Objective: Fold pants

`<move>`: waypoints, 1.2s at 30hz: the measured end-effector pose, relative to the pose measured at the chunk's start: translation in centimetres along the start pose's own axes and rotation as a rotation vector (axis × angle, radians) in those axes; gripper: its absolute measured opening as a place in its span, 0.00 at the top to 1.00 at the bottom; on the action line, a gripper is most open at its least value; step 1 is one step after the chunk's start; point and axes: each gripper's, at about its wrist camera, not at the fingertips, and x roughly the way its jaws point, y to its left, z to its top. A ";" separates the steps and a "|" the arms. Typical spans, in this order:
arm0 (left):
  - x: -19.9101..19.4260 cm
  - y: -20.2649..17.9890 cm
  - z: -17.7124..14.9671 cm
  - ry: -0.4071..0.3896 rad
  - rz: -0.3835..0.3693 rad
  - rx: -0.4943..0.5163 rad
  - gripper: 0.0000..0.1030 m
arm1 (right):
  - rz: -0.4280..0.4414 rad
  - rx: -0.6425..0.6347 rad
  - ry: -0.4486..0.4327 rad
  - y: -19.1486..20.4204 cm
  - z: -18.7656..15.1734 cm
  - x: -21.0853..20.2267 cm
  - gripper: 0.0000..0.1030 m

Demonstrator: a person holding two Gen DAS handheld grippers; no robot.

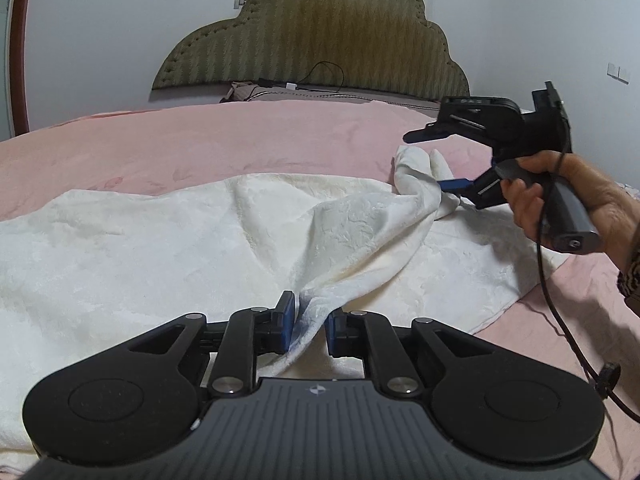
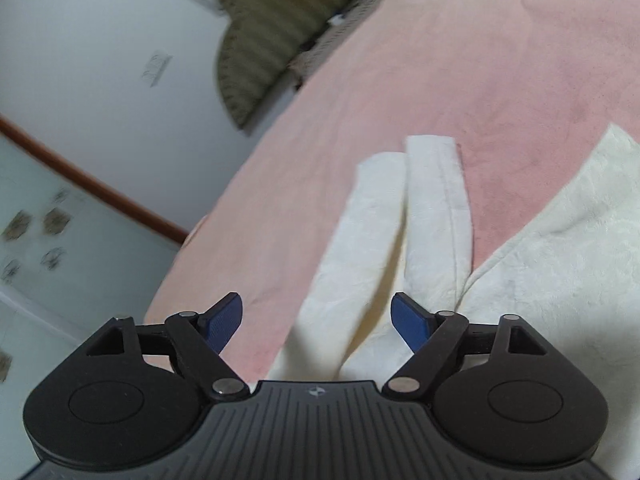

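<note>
Here, from the left wrist view: cream pants (image 1: 200,232) spread across a pink bed cover (image 1: 200,140), reaching from near left toward the far right. Left gripper (image 1: 310,326) pinching a raised ridge of the fabric between its blue pads. At far right, the right gripper (image 1: 430,158), held in a hand (image 1: 576,196), fingers spread wide, with a lifted end of the pants lying between them. Olive headboard (image 1: 320,40) against the far wall. Then, from the right wrist view: right gripper (image 2: 318,320) wide apart, with two pale cloth ends (image 2: 408,220) reaching away between the blue pads (image 2: 410,322), over the pink cover.
</note>
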 end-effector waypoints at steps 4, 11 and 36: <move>0.2 -0.2 0.0 0.007 0.005 0.007 0.79 | -0.036 0.043 -0.055 -0.4 0.7 2.2 0.75; -0.1 0.4 0.5 -0.043 0.024 -0.065 0.77 | 0.068 -0.074 -0.148 3.0 2.7 1.6 0.95; -0.8 -1.3 -1.6 0.016 -0.019 0.202 0.86 | -0.172 -0.058 -0.284 -6.8 -6.7 -17.5 0.95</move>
